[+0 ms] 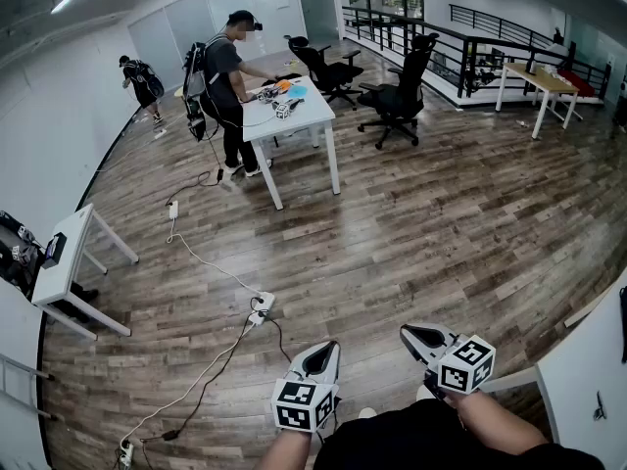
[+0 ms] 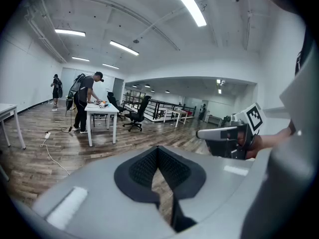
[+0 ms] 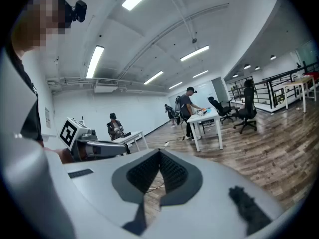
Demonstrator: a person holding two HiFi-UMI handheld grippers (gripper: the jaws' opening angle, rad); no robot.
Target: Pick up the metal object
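Note:
I see no metal object that I can name for certain. A small dark item (image 1: 600, 409) lies on the white table (image 1: 578, 360) at the lower right, too small to identify. My left gripper (image 1: 327, 347) and right gripper (image 1: 406, 332) are held side by side in front of the body, above the wooden floor. Both point forward into the room. In the left gripper view the jaws (image 2: 158, 149) meet at their tips with nothing between them, and the right gripper (image 2: 199, 133) shows beside them. The right gripper's jaws (image 3: 159, 152) are likewise shut and empty.
A power strip (image 1: 261, 305) with cables lies on the floor just ahead. A person (image 1: 223, 86) stands at a white table (image 1: 312, 117) further back, near office chairs (image 1: 397, 96). A white desk (image 1: 69, 255) stands at the left, a wooden table (image 1: 534, 79) and a railing at the far right.

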